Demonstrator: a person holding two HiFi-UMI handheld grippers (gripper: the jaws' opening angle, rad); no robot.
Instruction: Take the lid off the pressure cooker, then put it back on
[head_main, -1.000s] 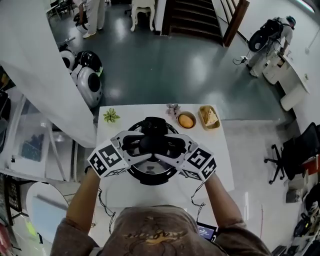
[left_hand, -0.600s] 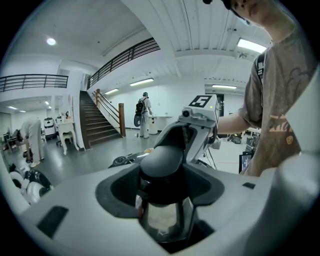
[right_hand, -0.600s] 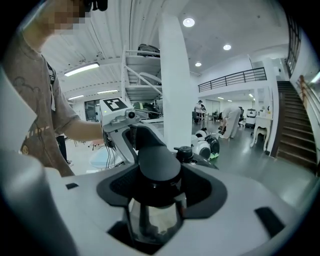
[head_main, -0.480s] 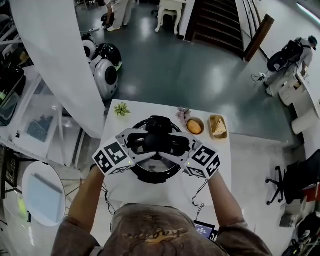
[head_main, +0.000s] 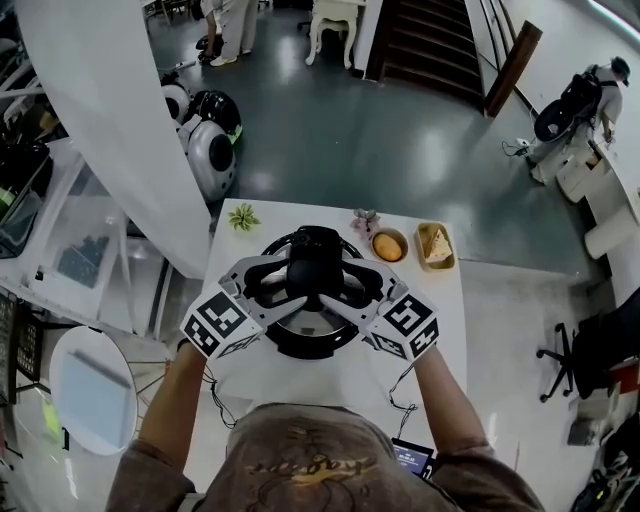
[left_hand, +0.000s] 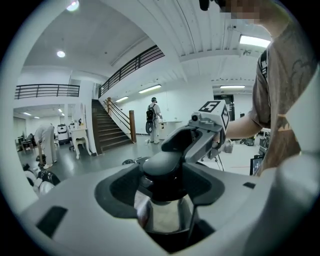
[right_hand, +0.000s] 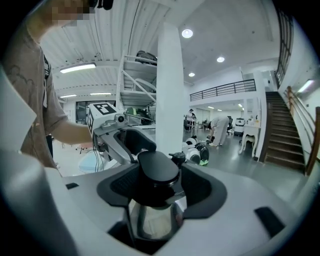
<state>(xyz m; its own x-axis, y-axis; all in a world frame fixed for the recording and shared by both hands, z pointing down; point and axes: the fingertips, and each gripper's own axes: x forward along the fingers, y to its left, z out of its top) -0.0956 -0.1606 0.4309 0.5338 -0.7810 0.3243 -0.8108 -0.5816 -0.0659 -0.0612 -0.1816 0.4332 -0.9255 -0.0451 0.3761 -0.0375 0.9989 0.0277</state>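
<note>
The pressure cooker (head_main: 300, 350) stood in the middle of the white table (head_main: 335, 390), with its lid (head_main: 305, 322) on it. My left gripper (head_main: 283, 283) was at the cooker's left and my right gripper (head_main: 345, 287) at its right. The two met over the black knob (head_main: 313, 262) on top of the lid.

Both pairs of jaws stood wide. In the left gripper view the knob filled the gap between my jaws, its sides against both pads, with the shiny metal of the lid just below it. The right gripper view showed the same for my right jaws.

Only the head view showed what lay on the table beyond the cooker. A small green plant (head_main: 243, 217) sat off to its left. To its right were a pale flower (head_main: 365, 220), a bowl (head_main: 373, 246) holding something orange, and a dish (head_main: 421, 245) of bread.

The left gripper view alone showed a staircase (left_hand: 107, 131) behind the cooker. The right gripper view alone showed a white pillar (right_hand: 172, 90) behind it, and a small black valve (right_hand: 177, 158) just beside the knob.
</note>
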